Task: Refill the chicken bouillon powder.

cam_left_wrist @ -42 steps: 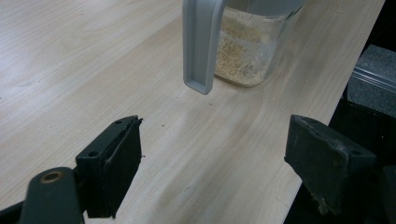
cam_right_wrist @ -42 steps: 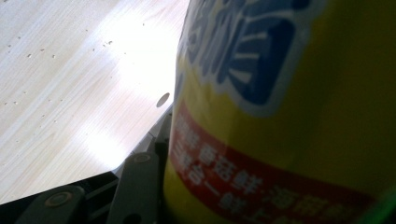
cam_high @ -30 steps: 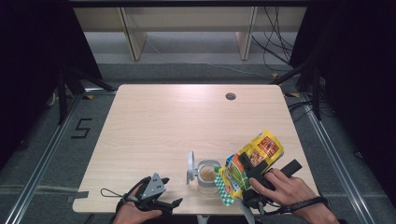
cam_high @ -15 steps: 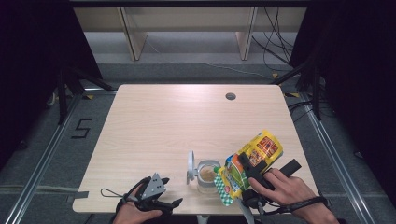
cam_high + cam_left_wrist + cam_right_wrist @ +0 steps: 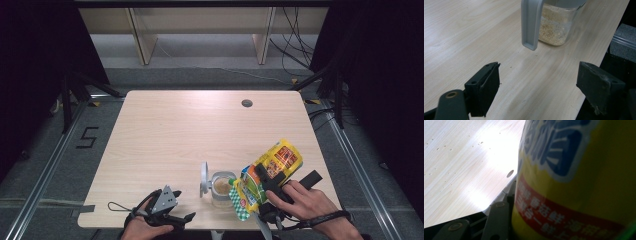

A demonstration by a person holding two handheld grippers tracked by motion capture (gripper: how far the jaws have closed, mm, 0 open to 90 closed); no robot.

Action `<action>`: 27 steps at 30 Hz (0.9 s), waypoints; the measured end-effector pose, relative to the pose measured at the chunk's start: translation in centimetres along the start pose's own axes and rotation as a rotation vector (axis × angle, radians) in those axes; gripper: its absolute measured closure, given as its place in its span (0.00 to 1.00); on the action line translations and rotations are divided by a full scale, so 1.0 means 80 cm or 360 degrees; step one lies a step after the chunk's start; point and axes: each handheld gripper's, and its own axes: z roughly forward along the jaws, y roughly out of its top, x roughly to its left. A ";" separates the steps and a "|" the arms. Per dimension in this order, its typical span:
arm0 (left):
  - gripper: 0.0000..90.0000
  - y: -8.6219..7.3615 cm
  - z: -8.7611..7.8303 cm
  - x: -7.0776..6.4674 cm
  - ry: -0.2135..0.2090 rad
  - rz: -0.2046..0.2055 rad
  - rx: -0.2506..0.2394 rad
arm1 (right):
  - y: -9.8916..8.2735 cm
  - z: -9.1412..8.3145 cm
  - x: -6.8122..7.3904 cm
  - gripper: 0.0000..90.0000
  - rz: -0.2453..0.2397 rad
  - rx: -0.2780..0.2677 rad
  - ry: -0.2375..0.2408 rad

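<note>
Right gripper (image 5: 264, 181) jaws clamp yellow bag (image 5: 267, 172) (tilted over jar (image 5: 221, 187)); left gripper (image 5: 172, 216) jaws gape empty at table edge (image 5: 150, 226)

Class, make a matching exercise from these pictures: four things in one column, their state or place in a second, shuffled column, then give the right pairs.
Things:
1. yellow bag
2. clear jar
3. left hand-held gripper
4. round hole

States:
A. open, nothing between its jaws
B. far side of the table top
C. tilted over the jar, clamped by the right hand-held gripper
D. holds pale crumbs, lid flipped up

Pairs: 1-C, 2-D, 3-A, 4-B
</note>
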 end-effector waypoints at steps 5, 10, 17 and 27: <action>0.20 -0.001 0.001 -0.002 -0.0010 -0.0048 -0.0010 | 0.000 0.000 0.002 0.66 0.0020 0.0005 0.0000; 0.20 0.000 0.000 0.000 -0.0001 0.0000 0.0006 | 0.000 0.000 0.002 0.68 0.0018 0.0000 0.0011; 0.20 0.000 0.000 0.000 0.0001 0.0001 0.0008 | 0.000 0.000 -0.001 0.68 -0.0006 -0.0007 0.0024; 0.20 0.000 0.000 -0.001 -0.0005 -0.0022 0.0001 | 0.000 -0.001 0.002 0.68 0.0010 -0.0002 0.0004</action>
